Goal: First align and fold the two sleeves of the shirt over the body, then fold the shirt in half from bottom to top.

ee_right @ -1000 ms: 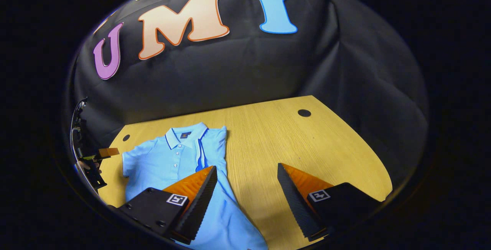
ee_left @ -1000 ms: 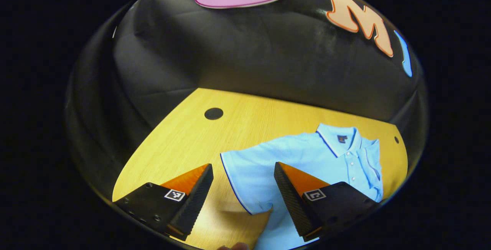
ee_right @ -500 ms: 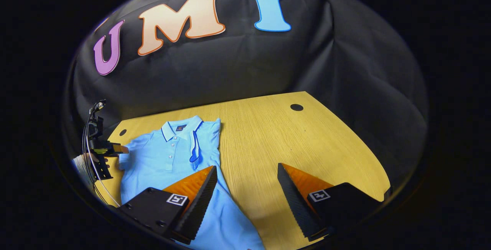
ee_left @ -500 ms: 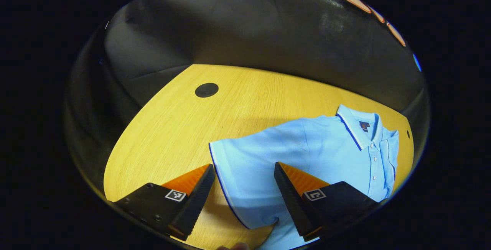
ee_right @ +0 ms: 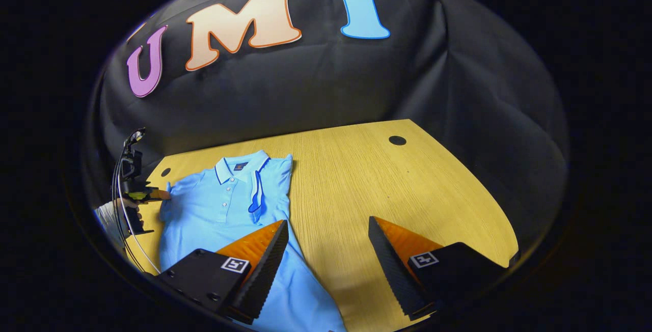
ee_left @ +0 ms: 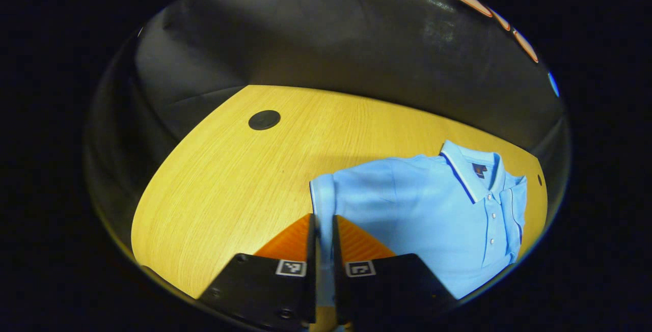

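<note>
On the wooden table (ee_right: 356, 179) the light blue shirt (ee_right: 214, 215) lay face up, collar toward the booth's back wall. Its right sleeve (ee_right: 265, 189) was already folded over the body. The left sleeve (ee_left: 326, 194) was the one in hand: the left gripper (ee_left: 324, 240) had its fingers drawn nearly together, with a strip of sleeve cloth running down between them, so it looked clamped on the cuff edge. From the right gripper view that same gripper (ee_right: 147, 194) showed at the shirt's far side, with the hand that held it.

The right gripper (ee_right: 326, 250) hung with its fingers spread wide and nothing between them, above the shirt's lower edge and the bare table beside it.

To do this fold well, the cuff would probably need lifting just clear of the table. It could then be carried across toward the button line, so that the crease ran straight down from the shoulder and matched the other side. A low, slow carry should keep the body from dragging; the free gripper could pin the hem if the cloth began to slide.
</note>
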### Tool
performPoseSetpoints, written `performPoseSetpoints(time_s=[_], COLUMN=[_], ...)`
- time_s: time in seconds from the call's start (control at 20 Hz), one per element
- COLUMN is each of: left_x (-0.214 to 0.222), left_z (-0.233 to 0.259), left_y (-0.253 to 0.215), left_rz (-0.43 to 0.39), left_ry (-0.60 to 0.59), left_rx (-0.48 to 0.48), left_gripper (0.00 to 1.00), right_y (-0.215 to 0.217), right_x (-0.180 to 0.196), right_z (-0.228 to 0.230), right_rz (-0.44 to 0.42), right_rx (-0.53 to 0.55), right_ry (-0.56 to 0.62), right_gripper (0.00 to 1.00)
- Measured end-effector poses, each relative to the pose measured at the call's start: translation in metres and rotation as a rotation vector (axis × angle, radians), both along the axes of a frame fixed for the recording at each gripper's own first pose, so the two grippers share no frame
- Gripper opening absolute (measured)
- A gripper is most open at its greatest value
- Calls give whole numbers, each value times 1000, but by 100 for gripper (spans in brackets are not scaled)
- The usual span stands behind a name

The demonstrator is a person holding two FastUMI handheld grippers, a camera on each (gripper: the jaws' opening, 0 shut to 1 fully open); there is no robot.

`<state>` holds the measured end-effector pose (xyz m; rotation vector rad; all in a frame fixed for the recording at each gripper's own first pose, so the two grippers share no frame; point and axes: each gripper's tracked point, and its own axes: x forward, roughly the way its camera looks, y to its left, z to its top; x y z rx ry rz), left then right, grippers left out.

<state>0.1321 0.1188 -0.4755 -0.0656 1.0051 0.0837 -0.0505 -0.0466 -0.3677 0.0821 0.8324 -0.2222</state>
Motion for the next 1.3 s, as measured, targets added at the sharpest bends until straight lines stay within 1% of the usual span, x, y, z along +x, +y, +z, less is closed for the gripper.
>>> performPoseSetpoints(time_s=[0.05, 0.1, 0.15, 0.25, 0.35, 0.45, 0.55, 1.0, 1.1, 1.3], left_x=[-1, -4, -1, 11, 22, 24, 24, 4, 0, -5], left_z=[0, 3, 8, 29, 47, 56, 60, 51, 48, 38], left_y=[-2, -6, -10, -27, -44, -65, -85, -178, -192, -206], left_rz=[12, 19, 18, 2, -31, -85, -116, -187, -195, -170], left_ry=[11, 23, 10, -55, -110, -113, -110, -73, -64, -54], left_rx=[6, 10, 11, -4, 4, 14, 18, -61, -68, -51], left_gripper=[0, 0, 0, 0, 0, 0, 0, 0, 0, 0], right_y=[0, -1, -3, -10, -18, -26, -33, -68, -75, -83], right_x=[-1, -2, -2, -4, -3, -3, -3, -7, -8, -7], right_z=[1, 1, 1, 2, 2, -2, -4, -4, -5, -5], right_rz=[9, 17, 21, 17, 7, -2, -3, 7, 12, 21], right_rx=[0, -1, 0, 13, 28, 47, 60, 72, 78, 93], right_ry=[-2, -2, -5, -7, -11, -11, -11, -15, -16, -20], right_gripper=[98, 94, 98, 98, 98, 98, 98, 98, 98, 98])
